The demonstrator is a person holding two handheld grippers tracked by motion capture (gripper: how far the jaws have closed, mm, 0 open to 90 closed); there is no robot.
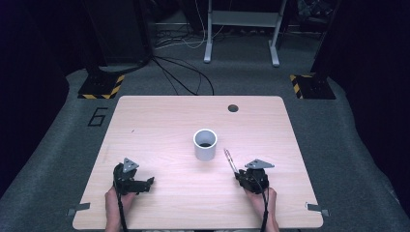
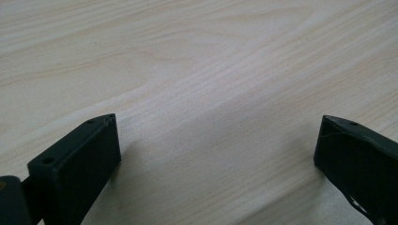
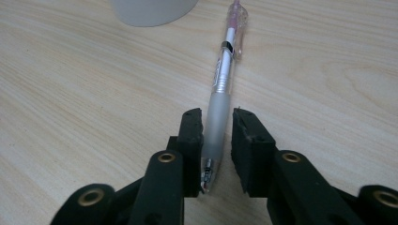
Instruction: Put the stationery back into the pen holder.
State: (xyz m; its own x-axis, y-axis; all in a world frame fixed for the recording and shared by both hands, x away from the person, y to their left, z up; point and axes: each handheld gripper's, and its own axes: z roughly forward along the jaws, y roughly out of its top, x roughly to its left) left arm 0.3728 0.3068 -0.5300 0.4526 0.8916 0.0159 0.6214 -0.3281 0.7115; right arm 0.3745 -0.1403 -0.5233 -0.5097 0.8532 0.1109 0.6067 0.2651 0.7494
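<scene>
so the right claw (image 3: 217, 123) has its jaws drawn in narrow around the grip end of a pen (image 3: 224, 79), the frosted rubbery part sitting right between the pads, tip end pointing back toward the hand and the clip end sticking out forward. there's a sliver of gap on one side in the right gripper view, so i'd call it closing on or lightly pinching the pen rather than a hard clamp, can't tell for sure. in the high view the pen (image 1: 229, 160) sits just right of the white cup (image 1: 205, 144), angled toward it, near the middle of the wooden surface (image 1: 159, 121). grabbing it by the grip end makes sense to me if the plan is dropping it in the cup, since the long free end can lead into the opening, but that's my guess. the left claw (image 2: 216, 140) is spread wide with nothing but bare wood between its jaws, parked low at the near left of the surface (image 2: 197, 56), well apart from the cup, probably just resting out of the way or ready to steady the cup if it tips
</scene>
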